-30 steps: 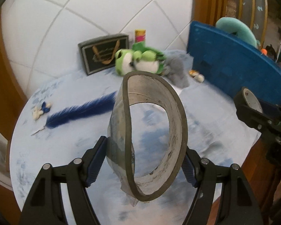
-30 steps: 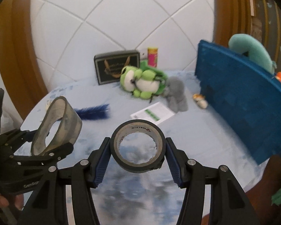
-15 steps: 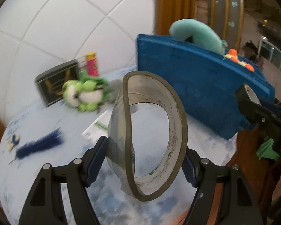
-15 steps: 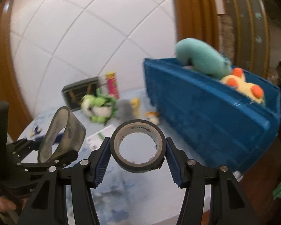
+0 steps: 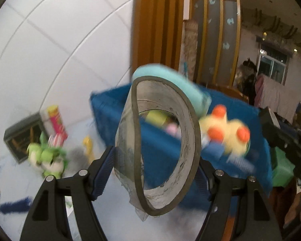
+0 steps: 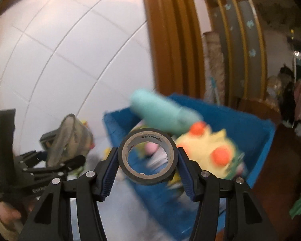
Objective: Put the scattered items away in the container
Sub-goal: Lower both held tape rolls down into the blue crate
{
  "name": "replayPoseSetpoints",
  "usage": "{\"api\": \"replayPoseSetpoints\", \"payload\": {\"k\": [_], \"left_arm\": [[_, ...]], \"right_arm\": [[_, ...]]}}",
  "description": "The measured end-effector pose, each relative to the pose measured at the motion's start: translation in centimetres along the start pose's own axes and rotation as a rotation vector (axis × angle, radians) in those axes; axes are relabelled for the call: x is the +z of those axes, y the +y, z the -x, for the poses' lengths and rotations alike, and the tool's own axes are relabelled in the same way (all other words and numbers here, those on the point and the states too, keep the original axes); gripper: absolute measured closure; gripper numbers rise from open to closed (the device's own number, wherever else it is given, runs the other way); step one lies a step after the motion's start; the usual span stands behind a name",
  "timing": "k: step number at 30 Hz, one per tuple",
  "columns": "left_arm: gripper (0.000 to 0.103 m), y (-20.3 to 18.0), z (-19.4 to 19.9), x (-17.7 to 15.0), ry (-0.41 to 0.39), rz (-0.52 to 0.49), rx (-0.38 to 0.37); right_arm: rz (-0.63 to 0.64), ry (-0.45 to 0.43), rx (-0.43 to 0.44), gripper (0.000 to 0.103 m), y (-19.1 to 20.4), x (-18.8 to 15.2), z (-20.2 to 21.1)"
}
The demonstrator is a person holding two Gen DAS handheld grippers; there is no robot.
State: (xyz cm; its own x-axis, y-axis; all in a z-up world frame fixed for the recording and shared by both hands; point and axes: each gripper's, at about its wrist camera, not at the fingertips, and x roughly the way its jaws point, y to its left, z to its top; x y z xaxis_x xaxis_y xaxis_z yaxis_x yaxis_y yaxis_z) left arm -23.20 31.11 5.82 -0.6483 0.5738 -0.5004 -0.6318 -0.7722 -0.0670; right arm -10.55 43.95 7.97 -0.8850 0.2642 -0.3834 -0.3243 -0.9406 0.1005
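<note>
My left gripper [image 5: 156, 170] is shut on a large, squashed grey tape roll [image 5: 188, 140], held upright in front of the blue bin [image 5: 162, 140]. My right gripper [image 6: 148, 161] is shut on a small black tape roll [image 6: 148, 178], above the near wall of the blue bin [image 6: 256, 140]. Inside the bin lie a teal cushion [image 6: 162, 110] and a yellow plush with orange spots [image 6: 208, 146]. In the right wrist view the left gripper with its grey roll [image 6: 70, 138] shows at the left, with a hand [image 6: 6, 214] below it.
On the pale table [image 5: 14, 176] to the left lie a green frog plush [image 5: 48, 156], a dark framed box [image 5: 22, 136], a pink and yellow can [image 5: 57, 120], a blue furry strip [image 5: 14, 204] and a small yellow toy [image 5: 88, 144]. A white tiled wall [image 5: 60, 50] and wooden frame [image 5: 156, 24] stand behind.
Both grippers, each still holding its tape roll, have swung right and risen from over the table toward the blue bin, whose inside now shows. The table items have slid to the left.
</note>
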Motion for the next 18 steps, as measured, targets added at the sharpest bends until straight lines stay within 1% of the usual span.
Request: {"api": "replayPoseSetpoints", "payload": {"k": [2, 5, 7, 9, 12, 14, 16, 17, 18], "left_arm": [[0.031, -2.5, -2.2, 1.7, 0.003, 0.003, 0.001], [0.031, -5.2, -5.0, 2.9, 0.027, 0.009, 0.022], [0.031, -6.9, -6.8, 3.3, 0.050, 0.011, 0.044], [0.031, -8.4, -8.4, 3.4, 0.074, 0.014, 0.059], [0.031, -9.5, -9.9, 3.1, 0.108, 0.009, 0.083], [0.029, -10.0, -10.6, 2.7, 0.132, 0.007, 0.091], [0.017, -10.6, -11.1, 2.3, 0.145, 0.000, 0.101], [0.014, -10.9, -11.1, 2.1, 0.138, -0.006, 0.115], [0.007, -11.2, -11.1, 2.0, 0.129, -0.013, 0.131]], "right_arm": [[-0.002, -0.008, -0.009, 0.047, -3.4, 1.4, -1.0], [0.010, 0.012, -0.001, 0.047, -7.1, 2.3, -3.0], [0.013, 0.035, 0.018, 0.047, -9.5, 2.6, -4.4], [0.021, 0.049, 0.027, 0.047, -11.1, 2.7, -5.5], [0.020, 0.066, 0.043, 0.047, -13.1, 2.5, -6.9], [0.009, 0.076, 0.056, 0.038, -14.2, 2.3, -7.6], [0.005, 0.079, 0.061, 0.009, -14.8, 2.1, -8.0], [0.009, 0.080, 0.060, 0.005, -15.0, 2.0, -8.1], [0.016, 0.081, 0.058, 0.005, -15.2, 1.8, -8.3]]}}
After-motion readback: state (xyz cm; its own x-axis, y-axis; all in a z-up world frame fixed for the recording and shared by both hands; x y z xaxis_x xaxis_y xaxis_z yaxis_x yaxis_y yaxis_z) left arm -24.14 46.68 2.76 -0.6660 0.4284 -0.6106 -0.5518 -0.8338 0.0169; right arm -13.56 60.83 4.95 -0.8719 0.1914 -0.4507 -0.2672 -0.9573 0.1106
